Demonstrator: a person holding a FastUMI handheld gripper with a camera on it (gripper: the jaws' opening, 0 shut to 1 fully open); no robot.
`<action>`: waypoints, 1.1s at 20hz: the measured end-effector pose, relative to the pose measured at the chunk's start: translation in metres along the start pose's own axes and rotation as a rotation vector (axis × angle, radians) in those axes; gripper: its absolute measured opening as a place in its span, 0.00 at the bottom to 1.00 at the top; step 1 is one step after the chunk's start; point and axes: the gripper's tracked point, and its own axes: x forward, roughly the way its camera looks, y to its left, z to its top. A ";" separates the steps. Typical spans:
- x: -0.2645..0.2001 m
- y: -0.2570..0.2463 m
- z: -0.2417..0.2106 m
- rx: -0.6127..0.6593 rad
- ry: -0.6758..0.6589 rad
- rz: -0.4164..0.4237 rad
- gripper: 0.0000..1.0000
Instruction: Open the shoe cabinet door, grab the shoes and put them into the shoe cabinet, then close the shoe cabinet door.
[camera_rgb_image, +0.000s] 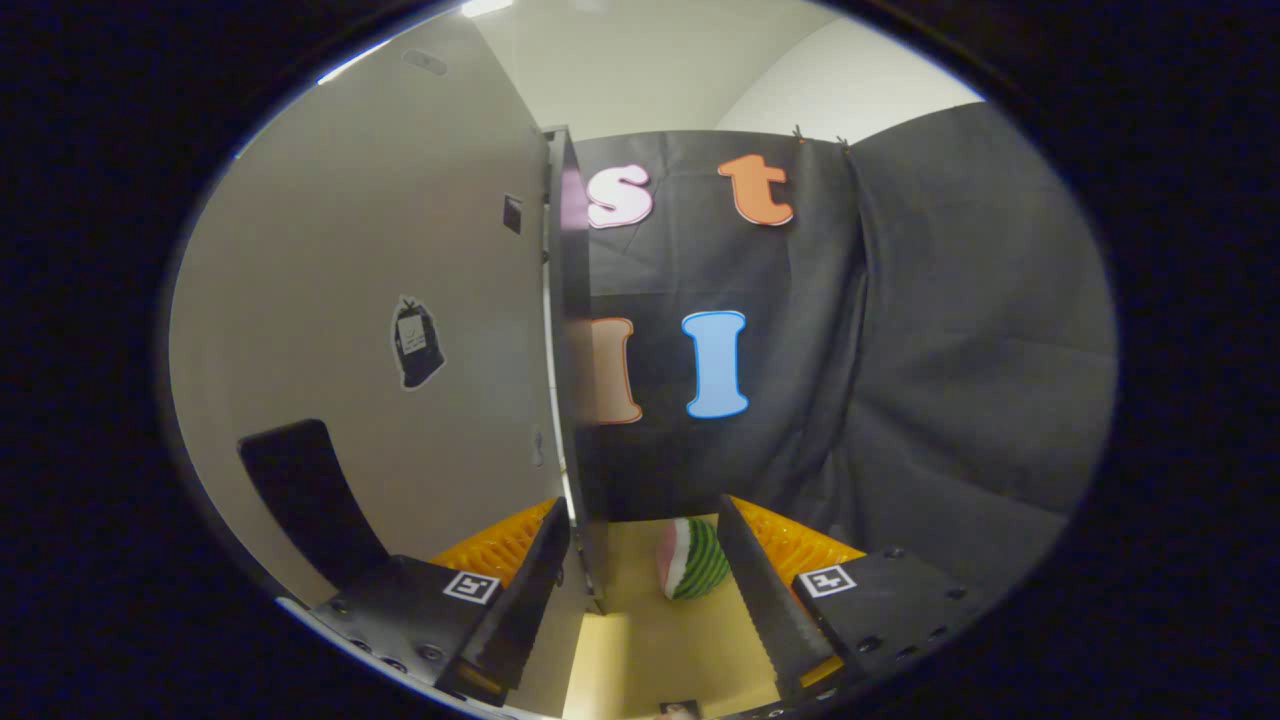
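The gripper (640, 600) stands with its fingers spread wide, the free edge of the shoe cabinet door (360, 330) rising between them and close against the left finger, with neither finger visibly pressing on it. The pale door panel stretches away on the left-finger side, carrying a small dark sticker (417, 343) and a dark curved handle (300, 490) low down, just beyond the left finger. The step in hand appears to be working the door, either swinging it open at the start or pushing it shut at the end; which of the two cannot be told from this moment alone, and the cabinet's inside is hidden behind the panel. The next move likely calls for keeping the edge between the fingers and sweeping sideways along the door's arc, without letting the thin edge slip out past a fingertip. No shoes can be made out ahead. A toy watermelon slice (692, 560) lies on the yellowish floor (680, 640) between the fingers, just beyond the door's foot and nearer the right finger. Orange ribbed mats (800, 545) lie behind both fingers, and the black cloth wall (950, 330) hangs well beyond
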 end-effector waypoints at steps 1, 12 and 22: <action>-0.002 0.013 -0.002 0.002 -0.003 0.015 0.93; 0.018 0.173 -0.008 0.060 -0.008 0.132 0.93; 0.097 0.298 -0.007 0.028 -0.032 0.176 0.96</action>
